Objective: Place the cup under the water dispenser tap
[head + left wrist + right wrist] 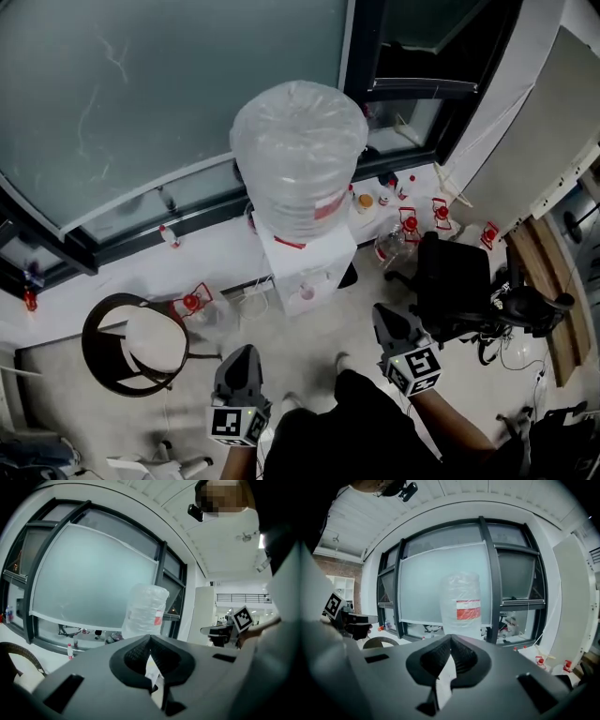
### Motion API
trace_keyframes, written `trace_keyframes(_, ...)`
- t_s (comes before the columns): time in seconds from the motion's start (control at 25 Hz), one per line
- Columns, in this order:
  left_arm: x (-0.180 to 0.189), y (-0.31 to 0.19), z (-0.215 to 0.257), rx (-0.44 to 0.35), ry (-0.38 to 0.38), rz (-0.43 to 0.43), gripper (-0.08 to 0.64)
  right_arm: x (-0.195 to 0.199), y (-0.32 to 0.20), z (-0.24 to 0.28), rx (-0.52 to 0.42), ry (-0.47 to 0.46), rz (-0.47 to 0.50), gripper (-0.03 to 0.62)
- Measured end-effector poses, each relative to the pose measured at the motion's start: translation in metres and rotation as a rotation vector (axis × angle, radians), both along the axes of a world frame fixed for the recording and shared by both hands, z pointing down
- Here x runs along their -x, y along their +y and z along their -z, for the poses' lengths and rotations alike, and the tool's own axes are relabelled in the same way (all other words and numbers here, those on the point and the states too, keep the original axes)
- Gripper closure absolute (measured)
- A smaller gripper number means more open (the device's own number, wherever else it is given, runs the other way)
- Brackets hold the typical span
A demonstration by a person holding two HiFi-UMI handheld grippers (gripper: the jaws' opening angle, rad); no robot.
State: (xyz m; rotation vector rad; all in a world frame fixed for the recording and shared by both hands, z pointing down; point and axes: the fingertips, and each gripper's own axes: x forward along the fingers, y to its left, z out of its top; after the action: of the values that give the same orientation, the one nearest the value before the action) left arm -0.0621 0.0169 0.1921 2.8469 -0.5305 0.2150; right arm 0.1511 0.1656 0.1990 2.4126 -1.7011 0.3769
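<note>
The water dispenser [305, 272] is a white box against the window, with a large clear bottle [298, 159] on top. That bottle [145, 611] stands ahead in the left gripper view, and the bottle [461, 604] shows its red label in the right gripper view. I can make out no cup in any view. My left gripper [246, 354] is held low at the left, short of the dispenser. Its jaws meet at the tips with nothing between them [150, 637]. My right gripper [389, 314] sits to the dispenser's right and is likewise shut and empty [451, 637].
A round dark-rimmed chair [131, 342] stands on the floor at the left. A black office chair [455, 286] stands at the right, with a wooden desk [544, 281] beyond it. Several red-capped bottles [410, 223] line the window ledge [216, 248].
</note>
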Motion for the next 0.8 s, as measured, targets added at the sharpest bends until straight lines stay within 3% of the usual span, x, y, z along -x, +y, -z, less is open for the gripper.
trace_keyframes(0.36, 0.035, -0.01, 0.009, -0.02, 0.035, 0.016, 0.551, 0.044, 0.011, 0.012, -0.024, 0.025, -0.049, 0.594)
trace_keyframes(0.8, 0.052, 0.007, 0.01, -0.027, 0.051, -0.031, 0.551, 0.077, 0.04, 0.019, -0.031, 0.052, -0.084, 0.594)
